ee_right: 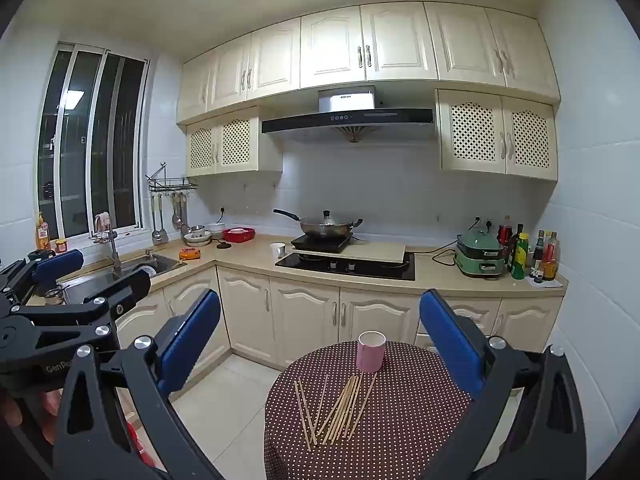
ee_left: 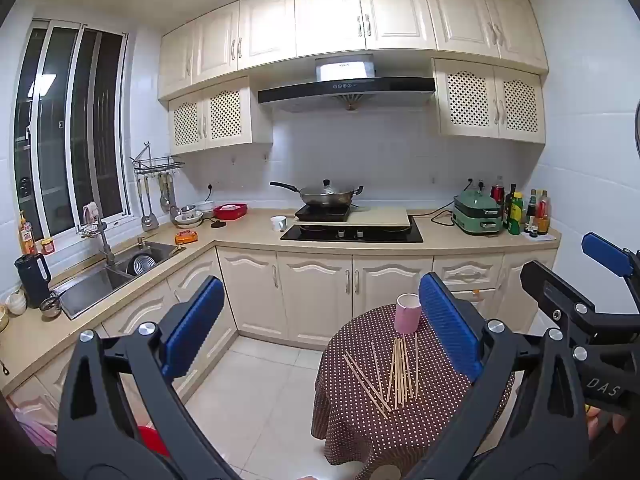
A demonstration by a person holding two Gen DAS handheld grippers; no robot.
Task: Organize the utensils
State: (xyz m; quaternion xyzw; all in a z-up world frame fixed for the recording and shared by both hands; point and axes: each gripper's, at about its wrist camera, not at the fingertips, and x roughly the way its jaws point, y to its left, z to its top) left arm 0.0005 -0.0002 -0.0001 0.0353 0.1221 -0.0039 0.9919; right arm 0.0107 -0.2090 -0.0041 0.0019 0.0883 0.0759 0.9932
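Step in hand: approach; nothing is grasped yet. The left tool [ee_left: 320, 336] and right tool [ee_right: 320, 344] both stand fully spread and empty, well short of the work. The thin wooden chopsticks [ee_right: 336, 410] lie scattered on the round brown polka-dot bench [ee_right: 400, 420], just in front of the upright pink cylindrical cup [ee_right: 371, 351]. Next move, as judged: lower one tool, pinch a stick, and stand it in the cup.

Chopsticks [ee_right: 336, 410] on table [ee_right: 420, 420], cup [ee_right: 371, 351] just behind them.
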